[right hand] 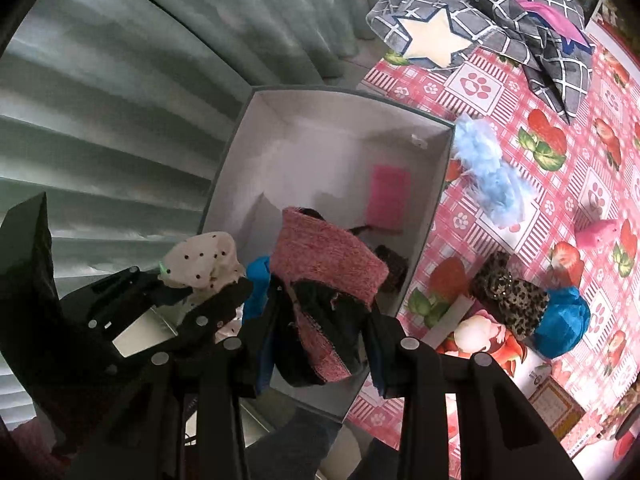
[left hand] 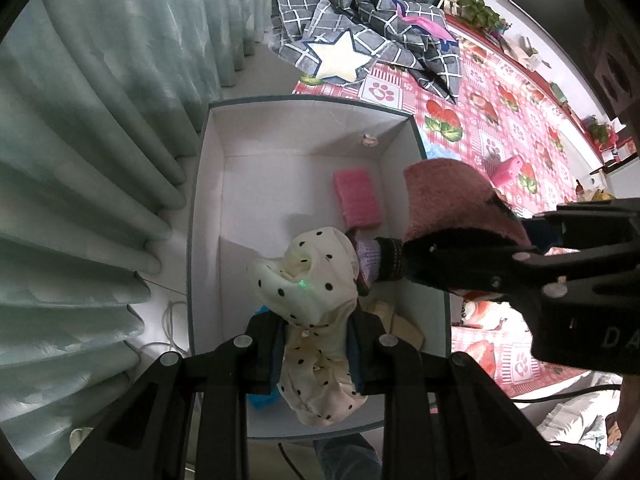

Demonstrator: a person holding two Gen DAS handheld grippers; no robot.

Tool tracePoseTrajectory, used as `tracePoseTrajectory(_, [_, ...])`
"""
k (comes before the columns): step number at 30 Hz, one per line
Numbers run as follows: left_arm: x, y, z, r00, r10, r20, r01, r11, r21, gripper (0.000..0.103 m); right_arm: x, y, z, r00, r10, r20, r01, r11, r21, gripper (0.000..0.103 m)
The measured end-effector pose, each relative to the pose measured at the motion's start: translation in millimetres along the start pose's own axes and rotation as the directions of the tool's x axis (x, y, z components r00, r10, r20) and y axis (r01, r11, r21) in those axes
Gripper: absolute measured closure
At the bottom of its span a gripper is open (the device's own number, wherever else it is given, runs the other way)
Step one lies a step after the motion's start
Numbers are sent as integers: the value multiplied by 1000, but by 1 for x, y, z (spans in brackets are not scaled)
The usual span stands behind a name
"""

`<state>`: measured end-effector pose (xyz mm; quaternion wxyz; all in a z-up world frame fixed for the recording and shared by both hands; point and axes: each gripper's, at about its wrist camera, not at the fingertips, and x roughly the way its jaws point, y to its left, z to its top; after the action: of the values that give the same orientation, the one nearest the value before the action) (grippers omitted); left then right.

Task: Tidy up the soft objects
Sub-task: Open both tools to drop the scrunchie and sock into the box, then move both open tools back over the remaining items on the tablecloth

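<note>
My left gripper (left hand: 318,332) is shut on a cream polka-dot cloth (left hand: 316,272), which it holds over the near end of an open white box (left hand: 304,100). Beside it to the right, my right gripper (right hand: 320,320) is shut on a pink fuzzy knit piece with a black lining (right hand: 328,272), also above the box (right hand: 340,92). A pink folded cloth (left hand: 357,200) lies on the box floor near the far right wall. Under the grippers lie a blue cloth (right hand: 256,280), a striped sock (left hand: 380,258) and a beige piece (left hand: 404,326), partly hidden.
The box stands between a pale green curtain (left hand: 100,160) and a bed with a red strawberry-print cover (right hand: 560,128). On the bed lie a light blue fluffy piece (right hand: 488,176), a leopard-print item (right hand: 508,292), a blue cloth (right hand: 560,320), a pink toy (right hand: 600,232) and a grey checked star blanket (right hand: 480,20).
</note>
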<state>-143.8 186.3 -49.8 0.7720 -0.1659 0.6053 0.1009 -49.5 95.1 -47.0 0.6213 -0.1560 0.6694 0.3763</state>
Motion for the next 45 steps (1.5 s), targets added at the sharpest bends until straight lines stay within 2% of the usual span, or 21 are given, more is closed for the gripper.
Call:
tracePoseTrajectory(4, [1,0,3,1000,-3,-5,3,1000,-3,75,3,0,3,1000,7,-2,-7,1000,6,65])
tracePoseTrajectory(5, [2,0,3,1000,-6,-6,6,1000,0,71,2,0,3,1000,12,0,-12,1000,7,65])
tracePoseTrajectory(7, [1,-2,3,1000,-12,-4,12,1000,1,57,2,0,3,1000,19,2,-19,1000,7,65])
tracePoseTrajectory(9, [-1,-3,3,1000,-10,4,10,1000,4,37,2,0,3,999,31,5,-31,999,13,58])
tracePoseTrajectory(12, [-1,-5,3,1000,0,-1,0,1000,3,28,0,-1,2,999,40,13,-40,999,18,58])
tracePoseTrajectory(16, [1,-6,2,1000,12,-21,-12,1000,-2,27,-5,-3,1,998,50,29,-51,998,29,55])
tracePoseTrajectory(17, [1,-7,1,1000,14,-17,-14,1000,-2,25,-7,-4,0,998,52,34,-53,998,33,38])
tracePoseTrajectory(18, [0,-7,1,1000,14,-12,-14,1000,-4,23,-8,-5,0,998,55,41,-56,998,39,16])
tracePoseTrajectory(21, [0,-6,0,1000,25,2,-25,999,-22,17,-17,-11,-3,996,49,72,-54,997,62,10])
tracePoseTrajectory(23, [1,-8,0,999,45,4,-45,999,-21,17,-21,-17,-6,995,51,82,-58,994,91,0])
tracePoseTrajectory(26, [1,-12,1,999,38,-20,-38,999,-23,16,-31,-29,-14,993,83,87,-95,986,139,0])
tracePoseTrajectory(30, [-9,-28,5,999,-30,-34,30,1000,-1,16,-55,-50,-35,992,91,89,-107,976,191,0])
tracePoseTrajectory(33, [-17,-48,11,997,-72,-34,74,996,43,16,-79,-79,-61,987,132,93,-153,949,275,0])
tracePoseTrajectory(36, [-22,-72,20,995,-98,-36,101,990,93,16,-110,-124,-92,977,165,134,-204,900,384,0])
tracePoseTrajectory(38, [-23,-90,26,993,-108,-43,112,985,128,16,-126,-150,-107,976,154,155,-208,872,443,0])
tracePoseTrajectory(41, [-17,-116,33,991,-115,-67,125,978,165,16,-150,-197,-126,976,90,198,-184,830,527,0])
tracePoseTrajectory(43, [-10,-132,36,990,-111,-86,125,975,183,16,-156,-229,-130,979,49,197,-157,799,580,0])
tracePoseTrajectory(45, [-2,-145,38,987,-118,-114,138,972,189,16,-148,-254,-129,985,44,166,-137,783,607,0])
